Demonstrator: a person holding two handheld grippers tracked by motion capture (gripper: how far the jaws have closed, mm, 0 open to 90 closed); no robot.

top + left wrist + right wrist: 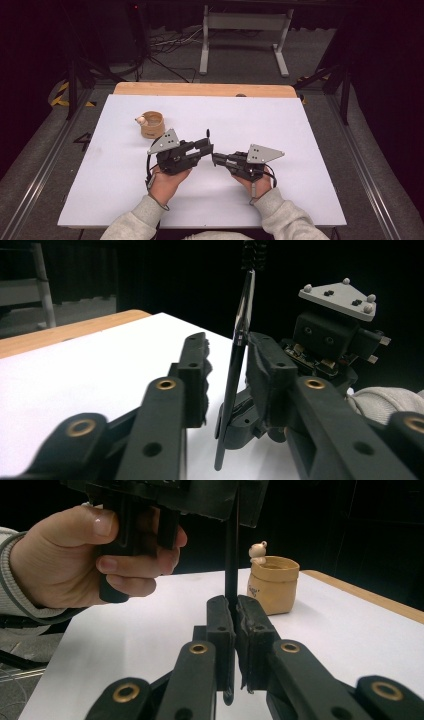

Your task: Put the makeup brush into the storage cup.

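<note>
Black thin brush (208, 134), high view: held upright over the white table (280, 125), between the left gripper (207, 145) and the right gripper (216, 159), whose tips meet mid-table.
Tan pot (152, 124), high view: stood well apart, far-left, with nothing seen standing in it.
Left gripper view, fingers: spread. The thin brush (240, 340) is seen between them, lying against one pad (262, 370); a clear gap is left to the other pad (197, 375).
Right gripper view, fingers: pressed together on the lower shaft of the thin brush (231, 555), which is pinched by the right gripper (235, 615).
Right gripper view, background: the left hand (95, 555) is seen above, the tan pot (274, 585) beyond.
Progress (judged): a handover about halfway. Done: brush lifted and presented. Left: second grip to be completed, first to be released.
</note>
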